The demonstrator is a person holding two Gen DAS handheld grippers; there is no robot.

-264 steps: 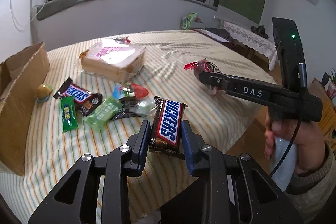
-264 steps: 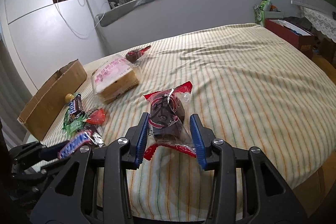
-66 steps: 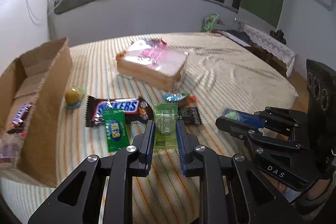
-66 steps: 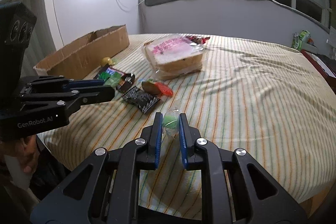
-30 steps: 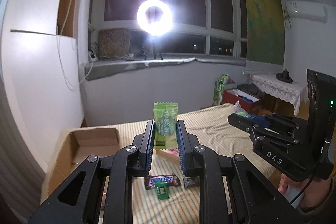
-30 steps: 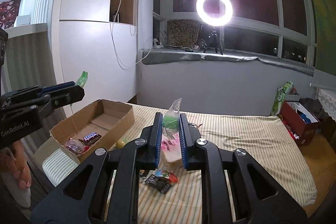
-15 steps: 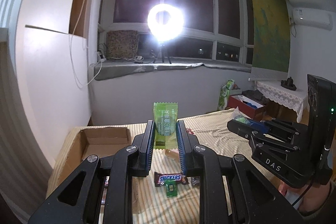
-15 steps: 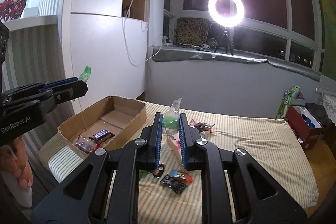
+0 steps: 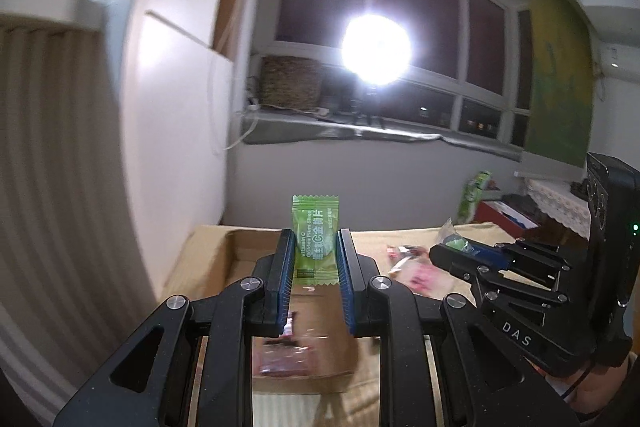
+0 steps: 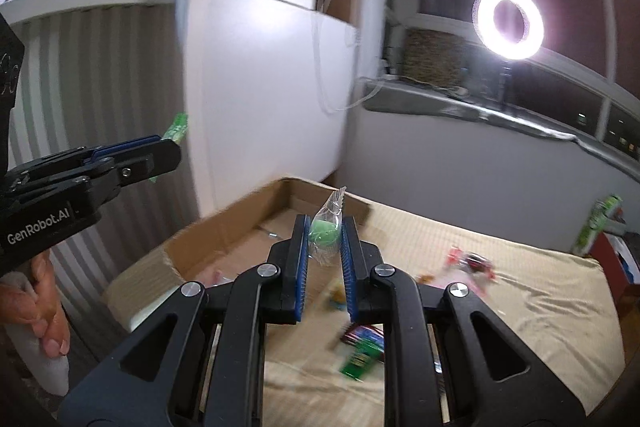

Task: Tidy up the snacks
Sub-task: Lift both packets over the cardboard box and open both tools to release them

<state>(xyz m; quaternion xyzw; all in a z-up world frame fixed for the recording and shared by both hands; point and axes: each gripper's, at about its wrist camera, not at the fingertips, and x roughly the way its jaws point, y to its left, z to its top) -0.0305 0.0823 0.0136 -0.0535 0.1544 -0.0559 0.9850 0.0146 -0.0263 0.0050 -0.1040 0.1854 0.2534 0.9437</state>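
Observation:
My left gripper (image 9: 314, 247) is shut on a green plum-slice packet (image 9: 316, 239), held upright high above the open cardboard box (image 9: 240, 259). My right gripper (image 10: 323, 239) is shut on a clear-wrapped green candy (image 10: 326, 233), also raised over the box (image 10: 224, 231). A Snickers bar and a dark red packet (image 9: 288, 359) lie blurred inside the box. The right gripper also shows in the left wrist view (image 9: 444, 251), and the left gripper in the right wrist view (image 10: 168, 151).
The box sits at the left edge of the striped table cloth (image 10: 520, 287). Loose snacks (image 10: 362, 351) and a red wrapped snack (image 10: 472, 261) lie on the cloth. A white cabinet wall (image 10: 260, 87) stands behind the box. A ring light (image 10: 508, 23) glares from the window sill.
Both grippers, still holding their candies, have moved left and closer over the cardboard box. The box now fills more of both views.

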